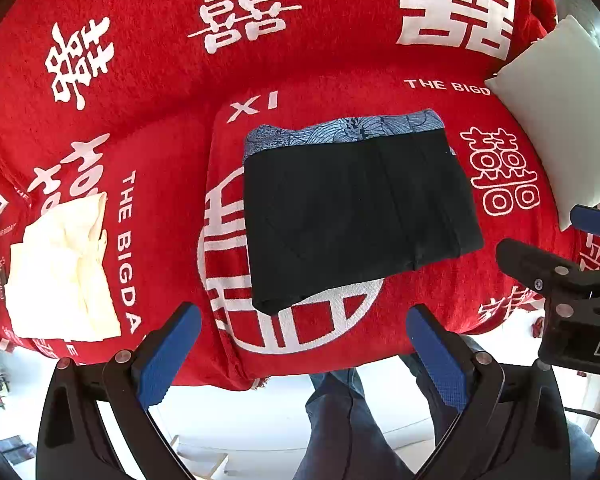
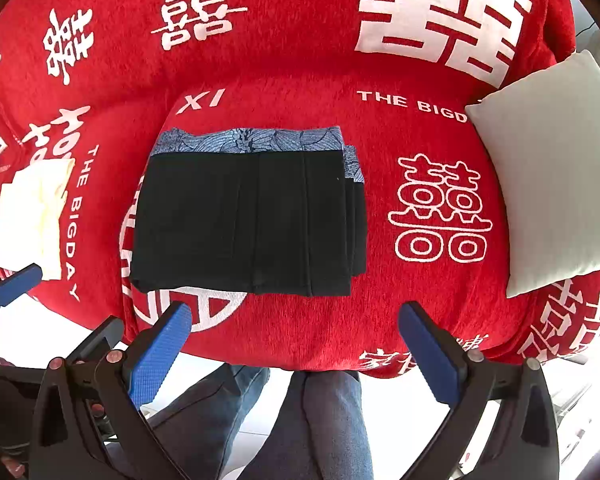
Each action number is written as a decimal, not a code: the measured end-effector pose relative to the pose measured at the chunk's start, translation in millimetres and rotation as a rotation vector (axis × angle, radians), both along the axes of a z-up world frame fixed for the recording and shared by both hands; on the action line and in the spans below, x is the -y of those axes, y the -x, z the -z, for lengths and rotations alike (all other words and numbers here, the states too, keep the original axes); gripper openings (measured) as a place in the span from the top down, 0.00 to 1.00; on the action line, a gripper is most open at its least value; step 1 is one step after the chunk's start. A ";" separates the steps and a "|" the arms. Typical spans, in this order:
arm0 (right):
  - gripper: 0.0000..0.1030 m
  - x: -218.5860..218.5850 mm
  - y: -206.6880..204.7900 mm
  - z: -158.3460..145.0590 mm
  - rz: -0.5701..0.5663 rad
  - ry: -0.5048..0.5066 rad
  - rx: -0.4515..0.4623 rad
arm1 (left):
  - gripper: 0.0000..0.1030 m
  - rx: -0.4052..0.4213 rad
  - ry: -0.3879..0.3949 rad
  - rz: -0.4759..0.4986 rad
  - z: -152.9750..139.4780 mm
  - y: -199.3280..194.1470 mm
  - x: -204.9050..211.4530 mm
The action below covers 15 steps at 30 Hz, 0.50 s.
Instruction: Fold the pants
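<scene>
Black pants (image 1: 352,216) (image 2: 244,220) lie folded into a flat rectangle on the red sofa seat (image 1: 160,152) (image 2: 380,320), with a blue patterned lining strip (image 1: 340,128) (image 2: 252,140) showing along the far edge. My left gripper (image 1: 304,344) hovers open just off the near edge of the pants, holding nothing. My right gripper (image 2: 296,340) is open too, above the seat's front edge and empty. The right gripper's body (image 1: 572,292) shows at the right of the left wrist view; a blue pad of the left gripper (image 2: 16,284) shows at the left of the right wrist view.
A folded cream cloth (image 1: 64,272) (image 2: 32,216) lies on the seat to the left. A white cushion (image 1: 560,132) (image 2: 556,176) leans at the right. A person's legs in blue jeans (image 1: 340,420) (image 2: 300,420) stand on the white floor below.
</scene>
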State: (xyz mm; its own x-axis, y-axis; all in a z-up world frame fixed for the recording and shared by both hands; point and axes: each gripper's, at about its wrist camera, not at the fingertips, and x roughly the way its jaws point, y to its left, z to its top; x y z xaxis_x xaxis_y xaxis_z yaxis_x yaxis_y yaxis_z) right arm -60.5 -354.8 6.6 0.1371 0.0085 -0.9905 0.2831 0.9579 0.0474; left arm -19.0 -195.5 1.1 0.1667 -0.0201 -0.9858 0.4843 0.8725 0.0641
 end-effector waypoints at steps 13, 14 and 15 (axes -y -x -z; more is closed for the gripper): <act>0.00 -0.4 -0.4 0.1 0.002 0.000 0.001 | 0.00 -0.002 0.011 -0.029 0.4 -0.1 -2.2; 0.00 -0.7 -0.2 0.1 0.003 0.000 0.001 | 0.00 -0.001 0.014 -0.034 0.4 -0.4 -2.9; 0.00 -0.5 -0.2 0.0 0.003 0.000 0.001 | 0.00 0.001 0.014 -0.039 0.4 -1.5 -3.3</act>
State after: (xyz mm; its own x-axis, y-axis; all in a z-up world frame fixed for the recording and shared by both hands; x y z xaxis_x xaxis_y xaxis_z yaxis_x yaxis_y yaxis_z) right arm -60.3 -354.3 6.6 0.1382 0.0079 -0.9904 0.2862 0.9570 0.0476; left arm -17.5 -192.2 0.7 0.1687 -0.0277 -0.9853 0.4503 0.8914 0.0520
